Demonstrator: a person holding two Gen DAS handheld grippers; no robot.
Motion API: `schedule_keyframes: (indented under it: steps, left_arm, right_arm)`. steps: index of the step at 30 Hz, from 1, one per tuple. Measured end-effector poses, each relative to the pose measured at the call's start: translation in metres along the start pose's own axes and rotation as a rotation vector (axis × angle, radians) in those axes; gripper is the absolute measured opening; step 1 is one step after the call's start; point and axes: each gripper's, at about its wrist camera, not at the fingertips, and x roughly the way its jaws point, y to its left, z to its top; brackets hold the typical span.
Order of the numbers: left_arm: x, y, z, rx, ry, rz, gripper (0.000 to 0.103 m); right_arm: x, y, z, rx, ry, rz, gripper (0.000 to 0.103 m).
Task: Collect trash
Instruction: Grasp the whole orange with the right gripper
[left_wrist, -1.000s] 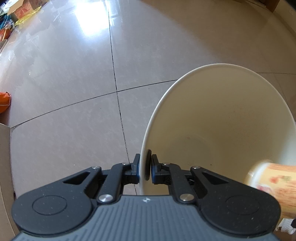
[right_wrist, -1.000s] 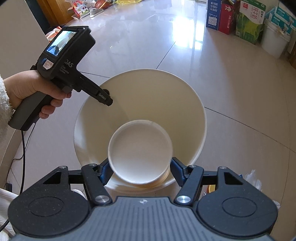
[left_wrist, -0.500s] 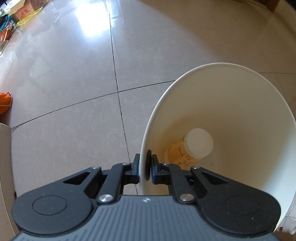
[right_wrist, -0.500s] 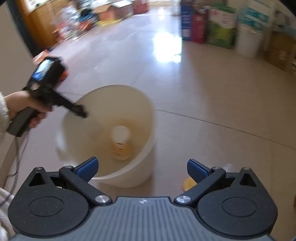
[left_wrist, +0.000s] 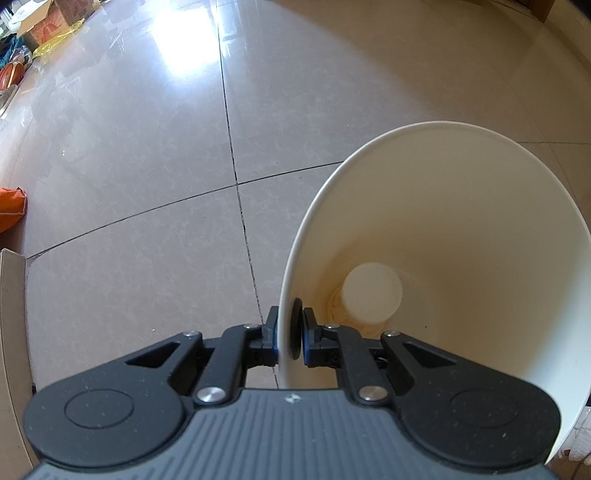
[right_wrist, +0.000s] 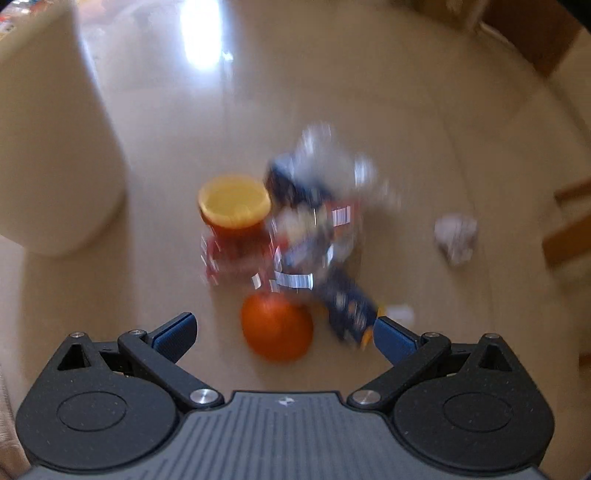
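My left gripper (left_wrist: 287, 334) is shut on the near rim of a cream bin (left_wrist: 480, 206), which stands on the tiled floor. Inside, a paper cup (left_wrist: 371, 295) stands at the bottom. My right gripper (right_wrist: 284, 330) is open and empty, pointing down over a blurred heap of trash. An orange ball-like thing (right_wrist: 277, 330) lies between the blue pads. Behind it sit a red cup with a yellow inside (right_wrist: 234, 208), a blue and white wrapper (right_wrist: 317, 229) and a crumpled white paper (right_wrist: 456, 236). The bin (right_wrist: 55, 147) fills the left of the right wrist view.
A cardboard edge (left_wrist: 13, 332) runs along the left, with an orange bag (left_wrist: 11, 206) above it. Boxes and clutter (left_wrist: 44, 22) line the far left corner. Brown wooden furniture (right_wrist: 565, 229) stands at the right of the trash heap.
The right gripper let the paper cup fall into the bin, opened wide, then swung right and down over the trash heap. The left gripper and the bin stayed still.
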Motion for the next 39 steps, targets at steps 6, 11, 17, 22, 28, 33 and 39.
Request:
schedule_keyframes:
  steps: [6, 11, 17, 22, 28, 33, 39]
  left_arm:
    - [-0.001, -0.002, 0.001, 0.004, -0.002, 0.011, 0.010]
    - [-0.001, -0.002, 0.000, -0.002, -0.002, 0.013, 0.010]
    - [-0.001, -0.003, 0.000, -0.001, -0.002, 0.018, 0.010]
    - [-0.002, -0.002, 0.000, -0.003, -0.002, 0.017, 0.010]
    - [-0.003, -0.001, 0.000, -0.005, -0.003, 0.016, 0.010]
    - [-0.003, -0.001, 0.000, -0.006, -0.005, 0.019, 0.011]
    - [-0.003, -0.005, -0.001, 0.005, -0.008, 0.035, 0.011]
  right_arm:
    - [0.058, -0.009, -0.023, 0.143, 0.073, -0.026, 0.103]
    - [0.078, -0.003, -0.024, 0.151, 0.074, -0.024, 0.103]
    - [0.091, 0.006, -0.013, 0.110, 0.053, -0.038, 0.101]
    - [0.101, 0.010, -0.009, 0.107, 0.068, -0.036, 0.095]
    - [0.111, 0.009, -0.010, 0.107, 0.113, -0.011, 0.077]
    - [0.107, 0.009, -0.016, 0.091, 0.154, 0.004, 0.073]
    - [0.073, 0.020, -0.016, 0.011, 0.203, 0.043, 0.072]
